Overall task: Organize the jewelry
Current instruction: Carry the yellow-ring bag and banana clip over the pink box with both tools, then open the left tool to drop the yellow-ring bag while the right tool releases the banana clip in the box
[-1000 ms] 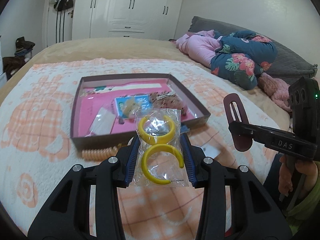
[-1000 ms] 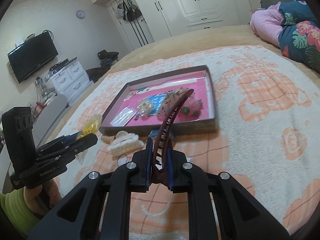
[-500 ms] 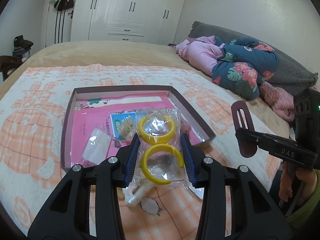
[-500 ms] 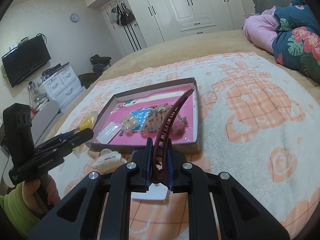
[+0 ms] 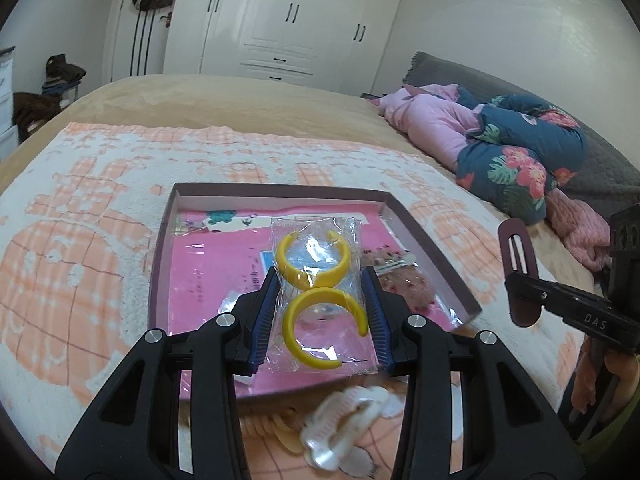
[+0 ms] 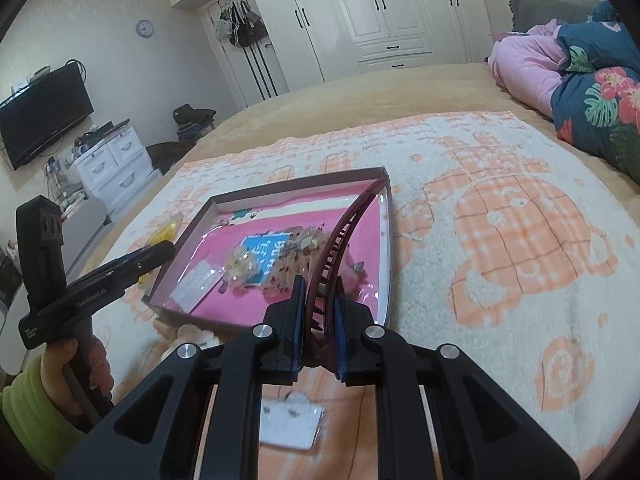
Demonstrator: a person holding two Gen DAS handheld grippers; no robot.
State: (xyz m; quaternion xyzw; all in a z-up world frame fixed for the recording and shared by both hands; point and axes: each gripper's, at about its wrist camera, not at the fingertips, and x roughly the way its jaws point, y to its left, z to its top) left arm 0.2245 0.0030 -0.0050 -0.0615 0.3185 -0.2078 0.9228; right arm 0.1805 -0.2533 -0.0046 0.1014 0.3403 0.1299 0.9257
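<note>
Jaws on my left gripper (image 5: pixel 323 304) are drawn in tight on a clear plastic packet (image 5: pixel 320 300) holding 2 yellow hoop earrings (image 5: pixel 312 258), with the blue pads pressing its 2 side edges. I see the packet standing up between the fingers, 1 hoop above the other, raised over the near half of the shallow box (image 5: pixel 168 248). My right gripper (image 6: pixel 318 322) is pinched almost fully closed on the base of a dark red curved hair clip (image 6: pixel 344 236). The clip's toothed arc rises forward from the pads, and its tip lines up with the far right corner of the box (image 6: pixel 296 186) in the right wrist view. In the left wrist view I see that clip (image 5: pixel 518 264) side-on at the right, held up beside the box's right wall.

The box has a pink lining and lies on an orange and white patterned blanket (image 5: pixel 72 264). Inside it I see a blue card (image 6: pixel 266 250), small clear packets and a speckled item I cannot identify. Just outside the near wall lie a white claw clip (image 5: pixel 344 424), blurred, and a pale yellow coil hair tie (image 5: pixel 276 426). A white card (image 6: pixel 290 426) lies on the blanket under my right gripper. A hand (image 6: pixel 74 372) in a green sleeve (image 6: pixel 24 412) grips the left handle.
</note>
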